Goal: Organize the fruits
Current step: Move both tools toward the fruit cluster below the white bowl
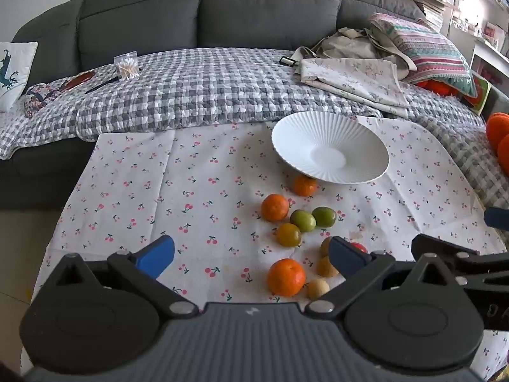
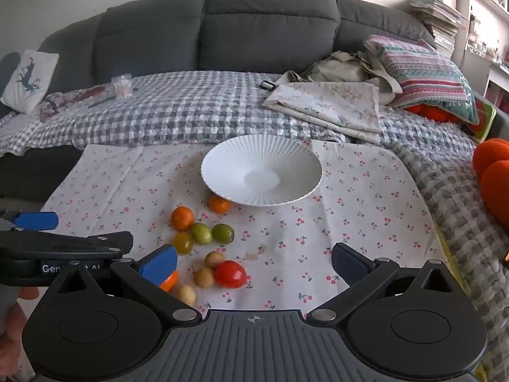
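Note:
A white ribbed plate point(image 1: 331, 133) point(image 2: 222, 172) stands empty on the cherry-print cloth point(image 1: 143, 191) point(image 2: 366, 210). In front of it lie loose fruits: three mandarins, the nearest point(image 1: 286, 277) by my left gripper, two green plums point(image 1: 303, 220) point(image 2: 201, 233), a dark yellow-green fruit point(image 1: 288, 235) point(image 2: 183, 242), three small tan fruits point(image 2: 204, 277) and a red tomato point(image 2: 230, 273). My left gripper point(image 1: 251, 254) is open and empty above the cloth, with the near mandarin between its fingers' line. My right gripper point(image 2: 254, 261) is open and empty, just right of the tomato.
A grey sofa point(image 2: 270, 25) with a checked blanket point(image 1: 206, 89) runs behind the cloth. Folded fabric point(image 2: 334, 105) and a striped cushion point(image 2: 426, 76) lie at the back right. Orange plush things point(image 2: 493, 175) sit at the right edge. A cotton swab box point(image 1: 126, 66) is back left.

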### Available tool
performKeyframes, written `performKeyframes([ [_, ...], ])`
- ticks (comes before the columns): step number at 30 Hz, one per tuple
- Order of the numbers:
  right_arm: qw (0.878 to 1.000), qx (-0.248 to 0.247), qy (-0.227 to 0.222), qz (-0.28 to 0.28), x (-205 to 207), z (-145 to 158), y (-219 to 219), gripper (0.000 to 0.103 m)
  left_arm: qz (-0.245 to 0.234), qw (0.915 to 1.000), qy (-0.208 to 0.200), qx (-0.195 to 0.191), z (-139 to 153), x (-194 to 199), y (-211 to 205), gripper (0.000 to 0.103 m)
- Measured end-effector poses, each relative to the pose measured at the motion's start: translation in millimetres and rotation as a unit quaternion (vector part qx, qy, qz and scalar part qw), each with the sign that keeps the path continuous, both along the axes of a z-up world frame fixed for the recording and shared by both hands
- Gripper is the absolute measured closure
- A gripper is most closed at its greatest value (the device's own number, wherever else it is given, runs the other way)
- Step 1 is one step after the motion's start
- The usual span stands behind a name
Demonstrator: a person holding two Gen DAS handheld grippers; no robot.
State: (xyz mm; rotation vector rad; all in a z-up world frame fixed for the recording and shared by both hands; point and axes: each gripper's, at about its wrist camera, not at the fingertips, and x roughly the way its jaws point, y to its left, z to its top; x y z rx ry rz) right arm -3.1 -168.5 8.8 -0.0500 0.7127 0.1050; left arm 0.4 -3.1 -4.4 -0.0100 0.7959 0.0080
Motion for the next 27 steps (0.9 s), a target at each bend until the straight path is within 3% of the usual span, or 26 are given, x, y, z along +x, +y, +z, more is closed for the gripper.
performKeyframes([
  [17,1.0,-0.002,0.001,0.0,2.1,-0.7,-1.0,0.0,0.002,1.0,0.002,-0.006,-2.8,-1.1,2.3,0.001],
  [27,1.0,0.007,0.001,0.006,5.2,-1.1,-0.4,0.0,0.016,0.9989,0.037,-0.023,-8.9,4.3,16.7,0.001],
])
